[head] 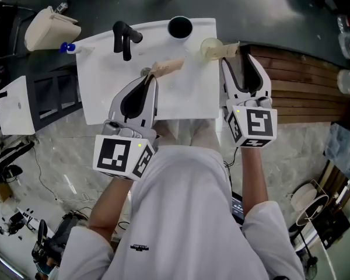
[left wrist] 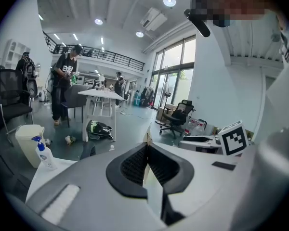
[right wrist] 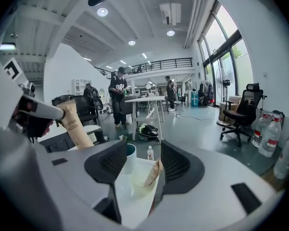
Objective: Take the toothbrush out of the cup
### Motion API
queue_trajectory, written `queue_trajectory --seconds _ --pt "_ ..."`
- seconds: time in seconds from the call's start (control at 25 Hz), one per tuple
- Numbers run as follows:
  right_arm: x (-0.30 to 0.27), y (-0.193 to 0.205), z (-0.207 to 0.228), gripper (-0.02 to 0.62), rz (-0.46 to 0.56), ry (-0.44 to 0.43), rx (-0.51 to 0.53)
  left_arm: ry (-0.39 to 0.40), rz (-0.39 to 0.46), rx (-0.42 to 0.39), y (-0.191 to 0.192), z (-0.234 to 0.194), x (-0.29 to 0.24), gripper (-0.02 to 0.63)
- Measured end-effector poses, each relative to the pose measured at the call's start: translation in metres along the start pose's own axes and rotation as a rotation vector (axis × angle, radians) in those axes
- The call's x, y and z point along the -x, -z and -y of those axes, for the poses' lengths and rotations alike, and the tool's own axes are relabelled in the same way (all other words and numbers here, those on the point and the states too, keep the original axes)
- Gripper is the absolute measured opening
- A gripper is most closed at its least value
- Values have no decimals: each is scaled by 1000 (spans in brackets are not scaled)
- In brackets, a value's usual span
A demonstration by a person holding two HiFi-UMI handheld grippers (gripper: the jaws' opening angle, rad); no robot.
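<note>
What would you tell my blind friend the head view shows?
A person holds two grey grippers above a white washbasin. The left gripper is shut on a brown paper toothbrush packet; the right gripper is open beside a pale see-through cup.

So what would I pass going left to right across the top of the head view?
Cream bin → blue-topped spray bottle → black tap → dark cup → pale see-through cup → wooden slats.
</note>
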State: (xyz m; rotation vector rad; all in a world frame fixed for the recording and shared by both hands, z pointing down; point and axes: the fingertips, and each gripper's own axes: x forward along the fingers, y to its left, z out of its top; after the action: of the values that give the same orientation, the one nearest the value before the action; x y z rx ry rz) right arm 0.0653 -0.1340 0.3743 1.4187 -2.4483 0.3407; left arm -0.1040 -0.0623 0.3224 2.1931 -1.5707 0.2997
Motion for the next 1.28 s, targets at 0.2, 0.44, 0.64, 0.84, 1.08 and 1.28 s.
queue_trajectory --seconds 0.2,0.44,0.64,0.84,1.08,1.28 --pt "20 -18 -5 189 36 12 23 0 29 -7 -10 2 10 5" --pt "49 -39 -15 88 64 24 35 5 63 -11 -20 5 27 5" --pt "73 -58 -20 28 103 45 54 10 92 -21 -29 7 40 5" --pt "95 -61 -28 18 92 58 87 16 118 -29 -34 10 54 5" --pt "103 -56 -37 17 89 51 73 22 122 -35 -34 9 61 5" --pt "103 -59 -43 17 93 36 70 27 122 -38 -38 9 63 5"
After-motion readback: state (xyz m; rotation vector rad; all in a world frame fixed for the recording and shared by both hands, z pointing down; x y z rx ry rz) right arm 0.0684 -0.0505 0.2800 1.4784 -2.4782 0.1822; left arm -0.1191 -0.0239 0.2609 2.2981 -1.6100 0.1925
